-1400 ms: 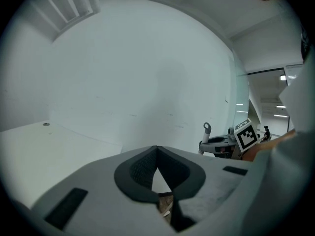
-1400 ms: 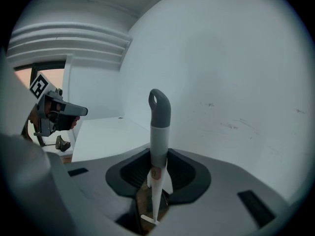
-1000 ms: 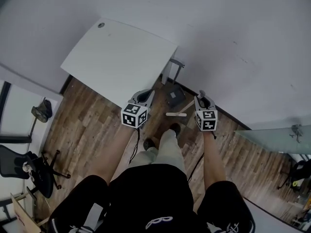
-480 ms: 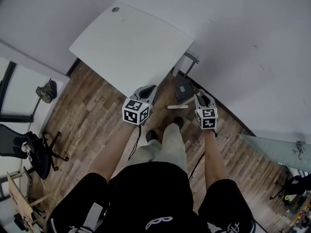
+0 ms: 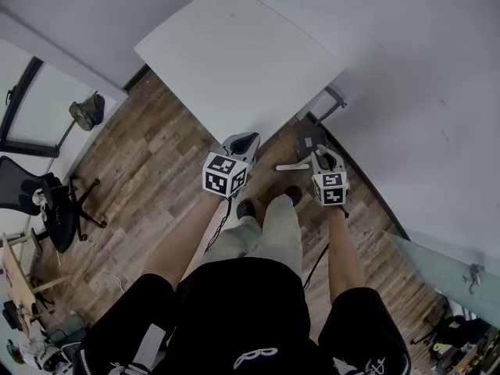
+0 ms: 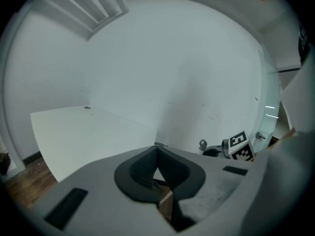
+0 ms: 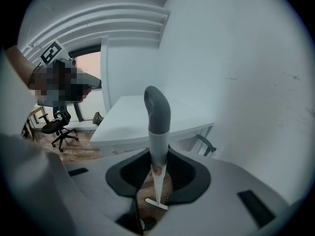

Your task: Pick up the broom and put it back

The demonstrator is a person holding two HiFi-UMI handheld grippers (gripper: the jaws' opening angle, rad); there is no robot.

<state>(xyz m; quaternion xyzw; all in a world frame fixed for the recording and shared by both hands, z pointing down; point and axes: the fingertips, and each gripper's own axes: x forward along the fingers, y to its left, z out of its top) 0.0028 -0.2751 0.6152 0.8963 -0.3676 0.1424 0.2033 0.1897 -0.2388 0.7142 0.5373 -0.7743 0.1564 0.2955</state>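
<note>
A slim broom [image 7: 158, 132] stands nearly upright in the right tool [image 7: 158, 154]. Its bent grey grip rises above the jaws and its white shaft drops to a small pale crossbar head by the wooden floor [image 5: 156, 170]. Whether that head touches the boards cannot be told.

The broom looks light and stiff, a smooth plastic pole that could twist or slide in a loose pinch. Held this high, the long shaft below is likely to swing like a pendulum. The grey sleeve, thicker than the white shaft, seems the surest place to grip.

The right tool's jaws stand part-way closed with their dark pads against either side of the sleeve, apparently carrying it. From the head view the pale head [image 5: 293, 166] lies just to the left of the right tool [image 5: 324, 156], between the two tools and ahead of the person's shoes. A dark flat object [image 5: 310, 141], possibly a dustpan, sits just beyond it.

The left tool [image 5: 242, 143] holds nothing, its pads meeting at the tips. Beyond are a white worktop [image 5: 234, 53] and a plain wall [image 5: 430, 92].
</note>
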